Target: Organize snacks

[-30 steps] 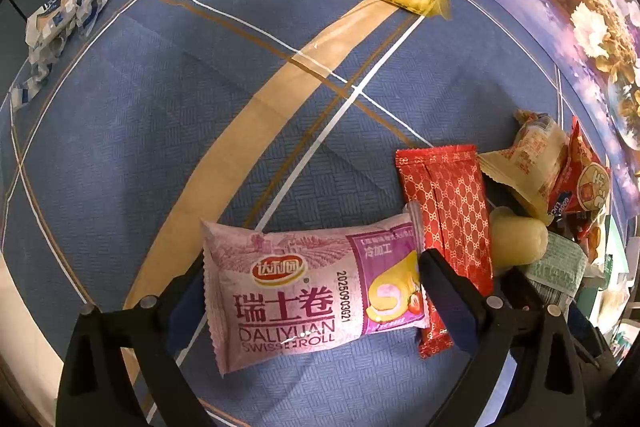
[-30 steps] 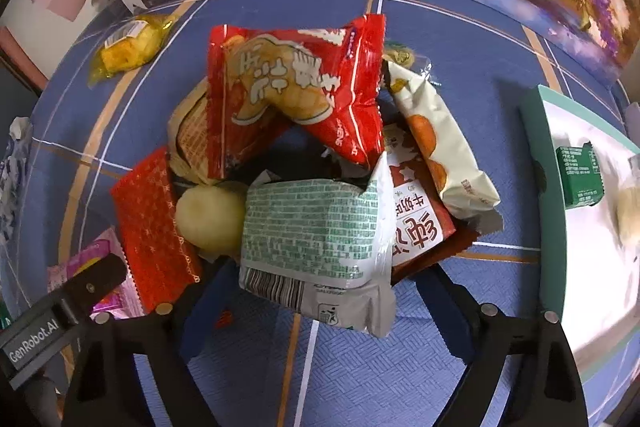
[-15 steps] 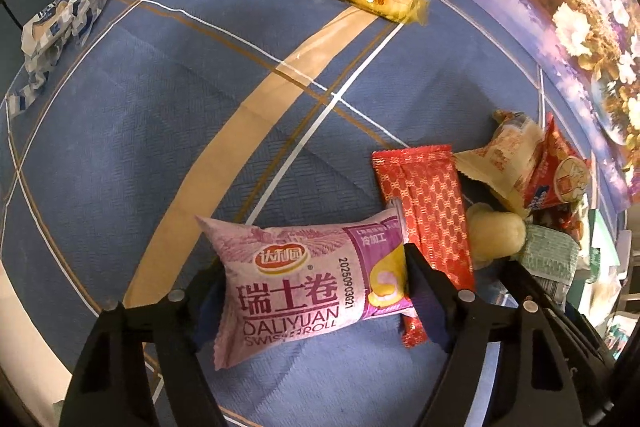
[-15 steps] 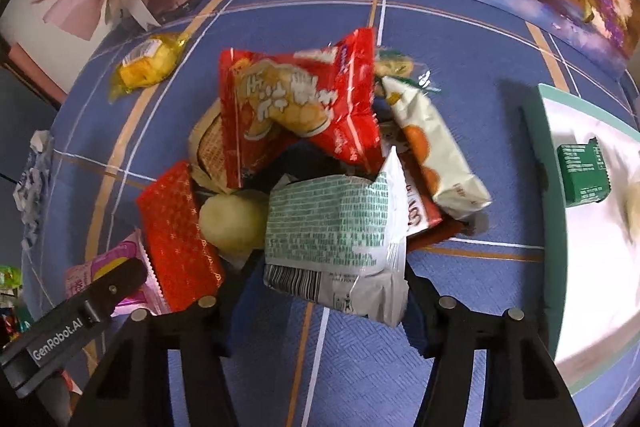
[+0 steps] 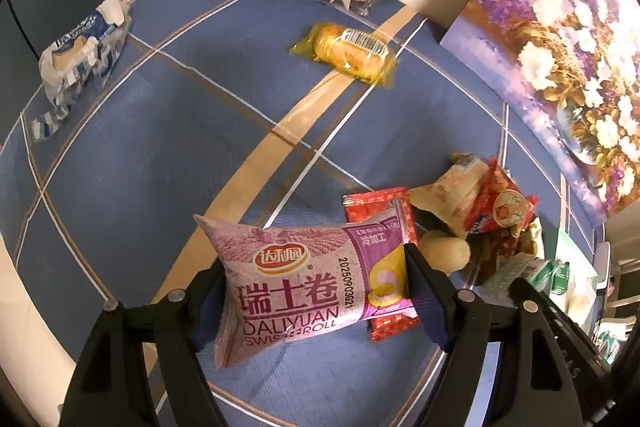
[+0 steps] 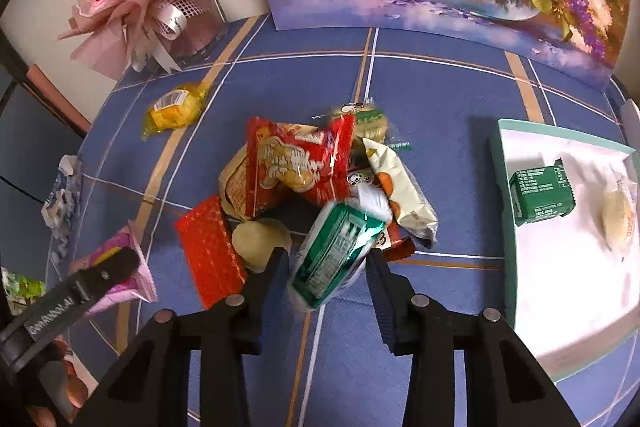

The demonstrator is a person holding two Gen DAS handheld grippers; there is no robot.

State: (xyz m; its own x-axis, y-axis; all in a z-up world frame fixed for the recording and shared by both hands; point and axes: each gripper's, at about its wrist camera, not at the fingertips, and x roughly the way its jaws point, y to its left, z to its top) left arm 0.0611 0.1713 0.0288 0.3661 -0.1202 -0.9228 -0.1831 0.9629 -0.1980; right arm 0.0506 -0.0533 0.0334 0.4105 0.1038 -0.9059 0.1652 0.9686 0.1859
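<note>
A: Between the left gripper's (image 5: 316, 291) fingers: pink Swiss roll pack (image 5: 304, 279), now clamped at both ends, clear of the blue tablecloth (image 5: 160, 155), where a second ago it lay flat with the jaws wide around it.

B: And between the right gripper's (image 6: 326, 267) fingers?

A: Green-and-white packet (image 6: 340, 247), pinched narrow and crumpled, tilted on end; jaws just closing further on it. Both snacks picked, ready for carrying, probably.

B: Around them?

A: Just beyond the right fingers, the snack pile: big red bag (image 6: 296, 163), red foil packet (image 6: 212, 251), pale round cake (image 6: 260, 239). Right of the fingers, white tray (image 6: 504, 211) already holding a green box (image 6: 540, 195). Nothing blocking that path.
</note>
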